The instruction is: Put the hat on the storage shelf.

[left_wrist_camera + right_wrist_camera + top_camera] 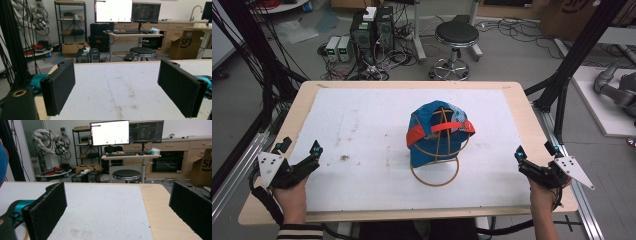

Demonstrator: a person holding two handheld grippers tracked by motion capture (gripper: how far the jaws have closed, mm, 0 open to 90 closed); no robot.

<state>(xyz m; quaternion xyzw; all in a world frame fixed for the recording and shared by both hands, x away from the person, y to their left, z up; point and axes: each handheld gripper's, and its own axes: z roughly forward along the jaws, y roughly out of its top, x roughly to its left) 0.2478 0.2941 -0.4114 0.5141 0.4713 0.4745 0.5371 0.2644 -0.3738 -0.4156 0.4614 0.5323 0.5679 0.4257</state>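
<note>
Cardboard box [185,43] beside the desk reads "SF".

Our left gripper [301,161] is black, with a teal block near its tip and a grey three-cornered plate [268,167] dotted with small dark screws just behind that block. Our right gripper [534,161] matches it: black body, teal accent, grey plate [576,170] behind. Below the left gripper's plate, a black-and-white striped sleeve [300,231] cuffs our forearm and a black cable loops beside it. Along the jaws, each pad [59,87] is a flat black rectangle with a coarse, foam-like face.
</note>
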